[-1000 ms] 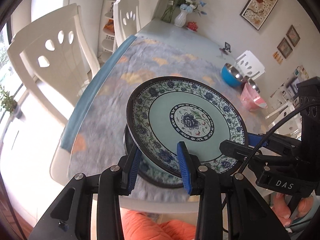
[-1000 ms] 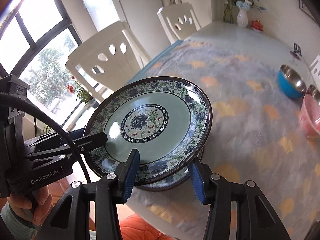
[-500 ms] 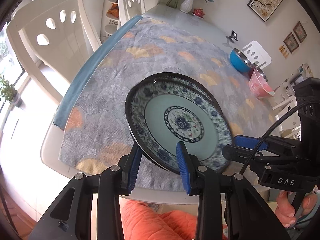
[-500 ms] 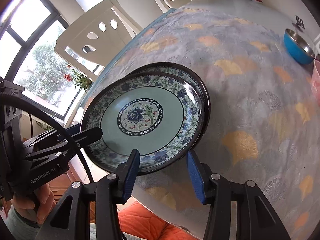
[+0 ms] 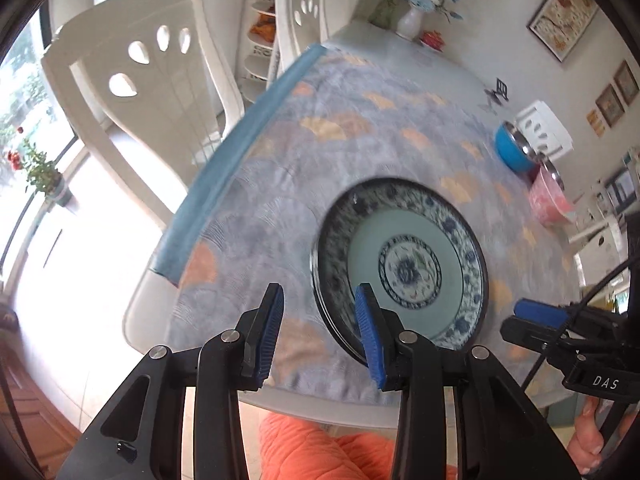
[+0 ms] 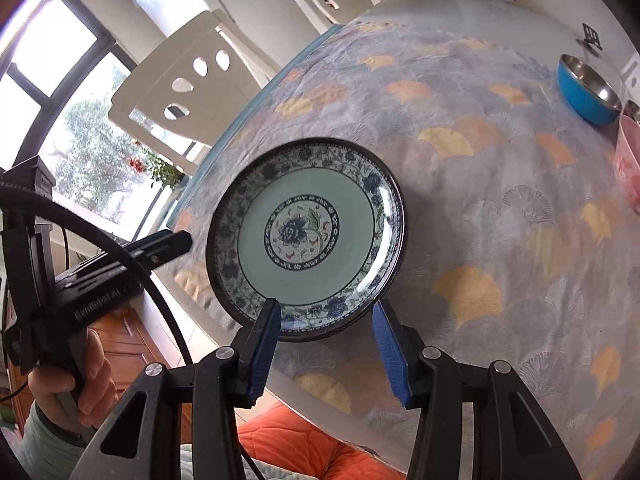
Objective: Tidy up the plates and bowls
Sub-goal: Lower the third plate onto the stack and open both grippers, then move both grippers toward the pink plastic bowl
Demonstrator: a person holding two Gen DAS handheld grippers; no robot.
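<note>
A blue-and-green floral plate (image 5: 400,268) (image 6: 304,232) lies flat on a second, matching plate near the table's front edge; only the lower plate's dark rim (image 6: 320,334) shows. My left gripper (image 5: 319,296) (image 6: 176,240) is just left of the stack, clear of its rim. Its jaws are opening with nothing pressed between them. In the right wrist view my right gripper (image 6: 325,304) sits at the near rim, jaws parted. Seen from the left wrist, the right gripper (image 5: 532,316) ends short of the plate's right edge and grips nothing.
A blue steel-lined bowl (image 6: 588,94) and a pink bowl (image 6: 628,160) stand at the far right of the fan-patterned cloth (image 6: 480,200). White chairs (image 5: 140,80) line the left side. A vase (image 5: 410,22) stands at the far end. Orange fabric (image 5: 320,448) lies below the table edge.
The plate, held up by both grippers a second ago, has come down onto the second plate. Both grippers have let go of its rim, and the left one has shifted left.
</note>
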